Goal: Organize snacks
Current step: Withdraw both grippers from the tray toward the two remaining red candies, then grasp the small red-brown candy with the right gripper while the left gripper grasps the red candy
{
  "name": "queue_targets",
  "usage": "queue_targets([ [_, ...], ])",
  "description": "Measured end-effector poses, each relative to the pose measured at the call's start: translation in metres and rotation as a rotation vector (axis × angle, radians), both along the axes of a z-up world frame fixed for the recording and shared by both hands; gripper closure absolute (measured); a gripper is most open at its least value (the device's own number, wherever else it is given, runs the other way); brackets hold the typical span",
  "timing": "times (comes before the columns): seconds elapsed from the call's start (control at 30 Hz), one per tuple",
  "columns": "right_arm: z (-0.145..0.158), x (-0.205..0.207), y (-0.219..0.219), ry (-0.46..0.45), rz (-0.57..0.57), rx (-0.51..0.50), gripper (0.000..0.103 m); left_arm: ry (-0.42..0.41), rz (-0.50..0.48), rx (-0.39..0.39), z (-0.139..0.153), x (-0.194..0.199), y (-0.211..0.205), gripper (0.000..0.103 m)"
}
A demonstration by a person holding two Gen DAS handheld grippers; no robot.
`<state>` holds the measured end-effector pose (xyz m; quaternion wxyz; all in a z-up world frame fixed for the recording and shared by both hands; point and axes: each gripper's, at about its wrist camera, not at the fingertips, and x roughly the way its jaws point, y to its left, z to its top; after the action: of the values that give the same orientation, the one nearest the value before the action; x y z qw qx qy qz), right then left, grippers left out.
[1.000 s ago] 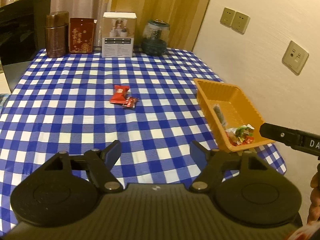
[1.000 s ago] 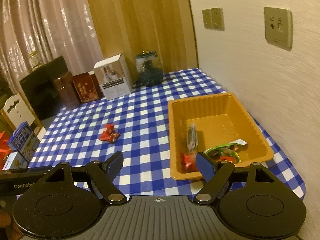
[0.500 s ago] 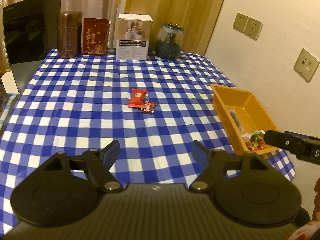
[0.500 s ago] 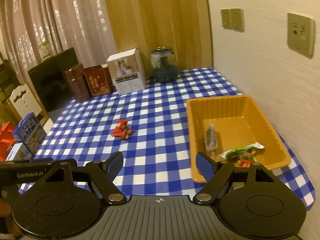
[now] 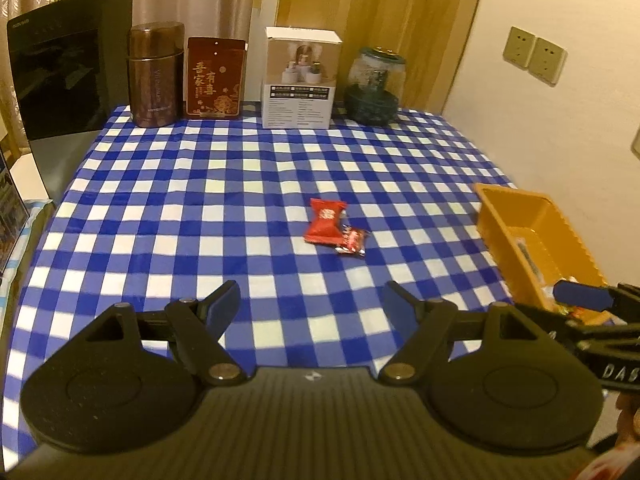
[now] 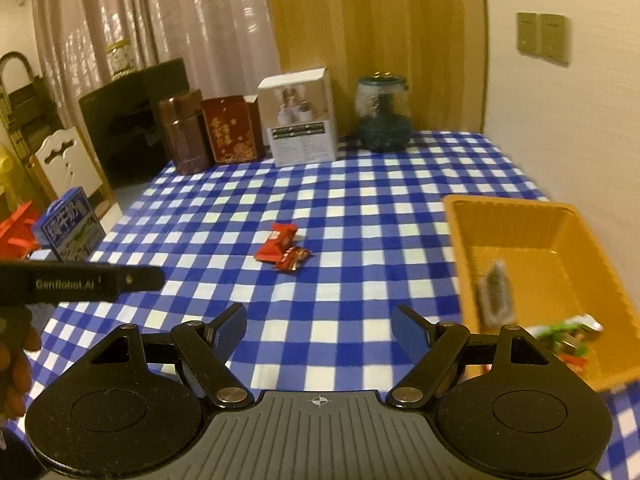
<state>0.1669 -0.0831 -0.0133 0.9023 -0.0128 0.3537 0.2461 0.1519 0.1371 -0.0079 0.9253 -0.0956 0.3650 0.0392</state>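
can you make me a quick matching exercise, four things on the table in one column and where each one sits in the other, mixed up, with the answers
Things
1. red candy packet
2. orange tray
3. brown tin
4. glass jar

Places
A. back row, nearest the black screen
B. middle of the checked cloth, touching a smaller wrapped candy
C. back row, nearest the wooden panel and wall
D. right edge of the table, with a few wrapped snacks inside

Pairs: 1-B, 2-D, 3-A, 4-C
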Motion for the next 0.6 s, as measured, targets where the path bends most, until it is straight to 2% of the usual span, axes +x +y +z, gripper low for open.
queue_targets([
  [0.43,-0.062,0.064,0.052,0.027,0.023,-0.007,0.024,0.024,0.016,0.02,-0.045,0.063,0.037,0.027],
  [0.6,-0.081,0.085,0.071,0.029,0.034,-0.011,0.036,0.023,0.02,-0.002,-0.058,0.086,0.045,0.027],
])
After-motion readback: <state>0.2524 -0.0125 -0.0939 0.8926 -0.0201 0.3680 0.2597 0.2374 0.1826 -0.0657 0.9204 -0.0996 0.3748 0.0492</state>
